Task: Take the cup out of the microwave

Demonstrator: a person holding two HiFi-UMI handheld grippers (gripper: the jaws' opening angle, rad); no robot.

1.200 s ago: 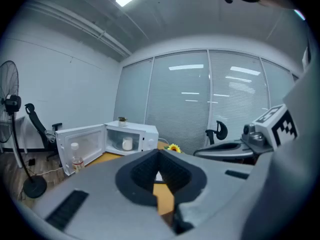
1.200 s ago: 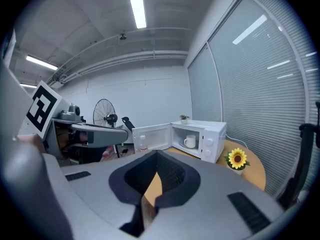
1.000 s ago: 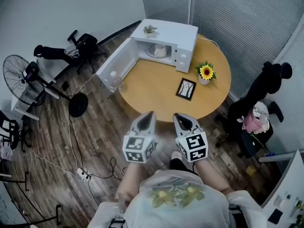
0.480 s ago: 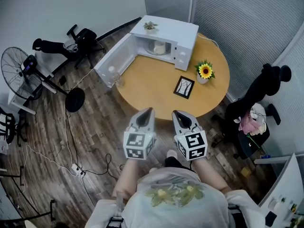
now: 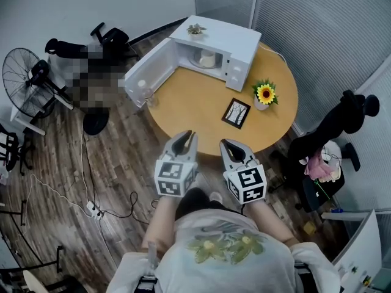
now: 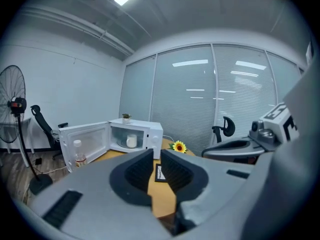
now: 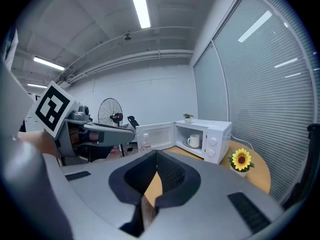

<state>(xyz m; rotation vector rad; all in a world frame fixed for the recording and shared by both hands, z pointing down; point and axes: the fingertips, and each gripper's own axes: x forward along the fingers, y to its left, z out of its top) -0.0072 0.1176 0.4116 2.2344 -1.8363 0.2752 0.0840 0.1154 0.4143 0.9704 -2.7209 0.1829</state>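
The round bench (image 5: 195, 112) had a smooth, matt top of light wood. At upper centre the microwave (image 5: 227, 38) was glossy white and its cup (image 5: 208, 58) smooth white, seemingly glazed. The floor (image 5: 122, 176) was dark wood planking. At far left the fan (image 5: 24, 81) had a black wire cage. At the bottom, the shirt (image 5: 226, 255) was pale cloth.

A microwave (image 5: 227, 49) stands at the far edge of the table (image 5: 195, 118), door open leftward, with a cup (image 5: 208, 58) inside and a plant (image 5: 196, 29) on top. What seems a bottle (image 5: 148, 97) stands at the left edge, by the door. A sunflower pot (image 5: 265, 94) sits near the right edge, with a picture frame (image 5: 237, 113) beside it, nearer the middle.
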